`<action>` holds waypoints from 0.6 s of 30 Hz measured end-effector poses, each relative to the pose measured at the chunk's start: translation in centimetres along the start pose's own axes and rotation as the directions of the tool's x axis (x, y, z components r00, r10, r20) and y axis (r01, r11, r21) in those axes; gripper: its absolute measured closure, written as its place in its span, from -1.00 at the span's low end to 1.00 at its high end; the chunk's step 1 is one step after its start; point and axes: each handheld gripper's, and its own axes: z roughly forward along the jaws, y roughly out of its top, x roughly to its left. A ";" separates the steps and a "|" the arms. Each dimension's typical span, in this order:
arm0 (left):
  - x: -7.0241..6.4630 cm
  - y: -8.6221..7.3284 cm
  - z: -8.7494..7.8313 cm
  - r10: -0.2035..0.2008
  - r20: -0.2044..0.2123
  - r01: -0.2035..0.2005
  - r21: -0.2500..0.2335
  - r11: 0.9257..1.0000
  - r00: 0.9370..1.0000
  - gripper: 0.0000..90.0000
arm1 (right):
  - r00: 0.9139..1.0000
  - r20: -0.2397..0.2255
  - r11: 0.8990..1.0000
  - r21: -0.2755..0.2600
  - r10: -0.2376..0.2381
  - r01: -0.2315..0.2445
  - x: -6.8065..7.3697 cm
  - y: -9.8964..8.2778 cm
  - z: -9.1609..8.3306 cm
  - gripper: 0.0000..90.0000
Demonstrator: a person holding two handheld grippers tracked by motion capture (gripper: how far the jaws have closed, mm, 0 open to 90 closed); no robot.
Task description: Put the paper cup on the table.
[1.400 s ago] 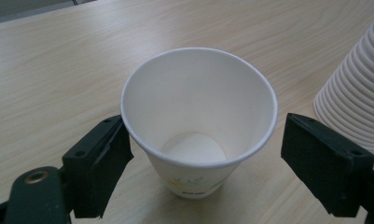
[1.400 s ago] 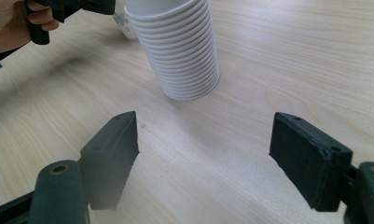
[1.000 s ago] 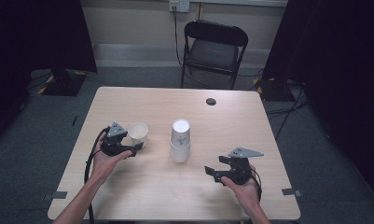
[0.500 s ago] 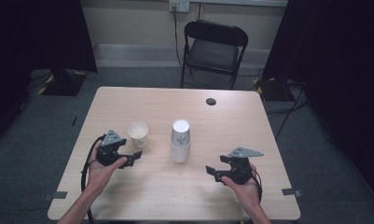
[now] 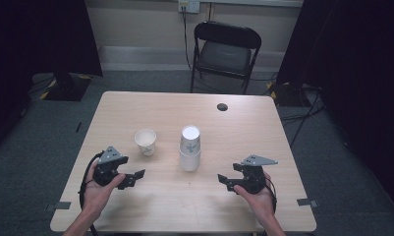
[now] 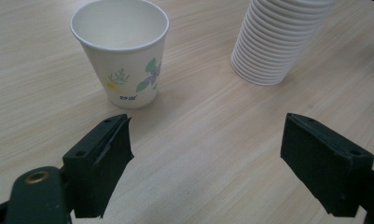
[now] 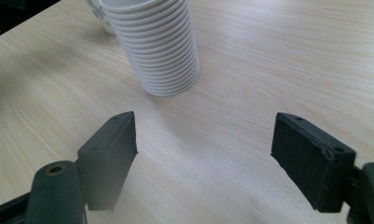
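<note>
Upright flowered paper cup (image 6: 121, 51), ribbed white cup stack (image 6: 278, 39), woodgrain table (image 6: 208, 140)

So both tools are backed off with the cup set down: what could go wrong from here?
1. The stack is tall and narrow, standing rims-down; a sideways nudge from the right tool could tip it.
2. The cup stands alone, upright and looks empty, so it is probably light; the open left tool could knock it over on a reach for the stack.
</note>
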 end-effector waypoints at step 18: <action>0.1 -2.9 -0.7 -0.006 0.007 0.006 0.010 1.000 1.000 -0.58 | 0.999 0.025 0.999 0.014 -0.036 0.035 -0.5 -0.6 0.3 -0.55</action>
